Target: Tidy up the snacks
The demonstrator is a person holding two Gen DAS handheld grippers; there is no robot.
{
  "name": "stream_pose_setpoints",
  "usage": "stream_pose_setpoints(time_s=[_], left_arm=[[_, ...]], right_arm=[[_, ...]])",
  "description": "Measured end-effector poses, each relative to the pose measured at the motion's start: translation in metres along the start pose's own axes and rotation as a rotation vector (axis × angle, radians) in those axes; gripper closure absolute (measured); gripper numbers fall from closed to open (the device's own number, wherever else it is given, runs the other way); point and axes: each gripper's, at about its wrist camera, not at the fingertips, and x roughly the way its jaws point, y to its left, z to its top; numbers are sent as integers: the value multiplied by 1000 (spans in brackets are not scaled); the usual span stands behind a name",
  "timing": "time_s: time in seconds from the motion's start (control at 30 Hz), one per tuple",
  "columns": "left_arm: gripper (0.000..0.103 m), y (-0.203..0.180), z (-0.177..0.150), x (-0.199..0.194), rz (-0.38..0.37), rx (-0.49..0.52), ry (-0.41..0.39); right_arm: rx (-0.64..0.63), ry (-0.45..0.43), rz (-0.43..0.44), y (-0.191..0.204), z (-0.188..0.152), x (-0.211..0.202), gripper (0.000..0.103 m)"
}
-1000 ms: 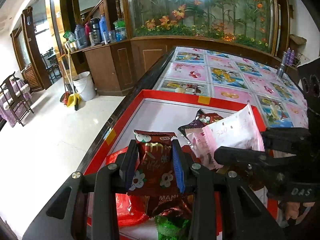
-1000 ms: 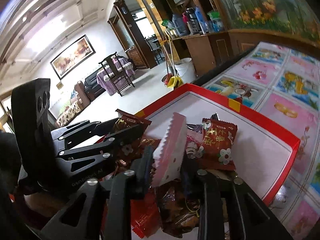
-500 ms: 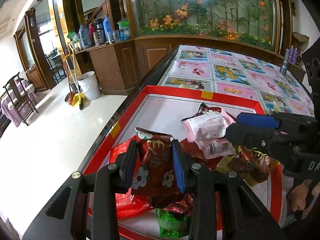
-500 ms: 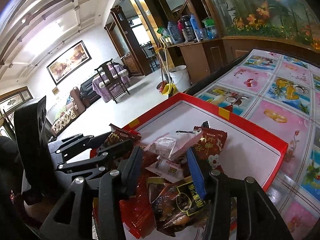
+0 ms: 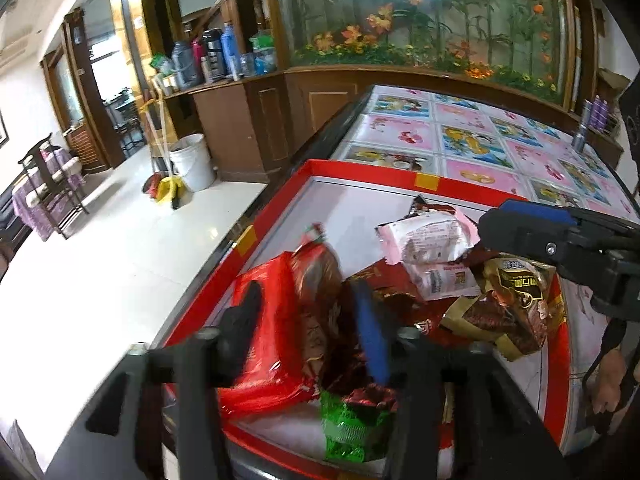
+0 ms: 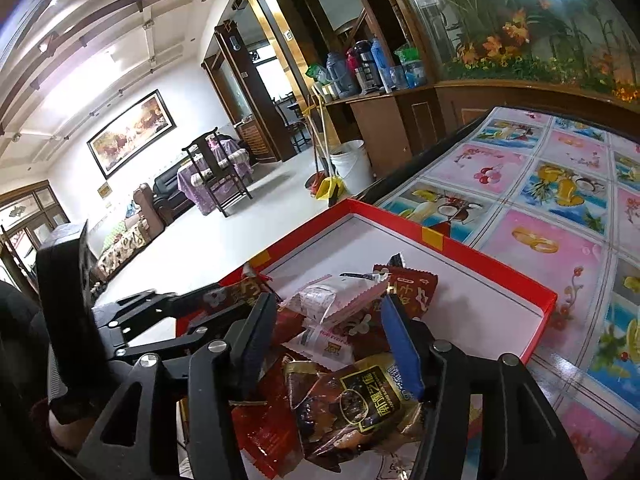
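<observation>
A: Left side first; the left gripper (image 5: 308,332) hangs low over the near corner of the red tray (image 5: 360,170), jaws opening; a brown packet (image 5: 316,280) stands between them, too blurred to say whether the pads touch it, and it looks to be dropping away.

B: And beside it, a flat red packet (image 5: 266,324) and a crumpled green wrapper (image 5: 352,420); all inside the tray walls.

A: Moving across; the pink packets (image 5: 424,240) lie on top of the heap in the middle, nothing touching them.

B: Right side now; the right gripper (image 6: 332,332) has its jaws opening too, standing either side of the pink ones (image 6: 332,300) without pressing; a dark packet with gold print (image 6: 360,400) sits just under it.

A: So the snacks are gathered into the tray; I'd call that part largely done.

B: Agreed; but it's one loose pile at the near end, the far half of the tray floor bare; any sorting or spreading out looks still to do.
</observation>
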Motion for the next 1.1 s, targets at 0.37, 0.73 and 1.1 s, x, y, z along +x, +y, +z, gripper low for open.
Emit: stream_pose_setpoints(time_s=[0.37,0.73,1.1], left_arm=[[19,8,-8,-41,87,-1,-91],[10,12,-15,-94,145,-19,-224],[0,14,-38,-168,51,-32,-381]], right_arm=[[-85,-184,-168,12,-9,-30,36],[-112,-416,-249,66,-48,-95,16],[-74,-485,-292,97,-68,-157,13]])
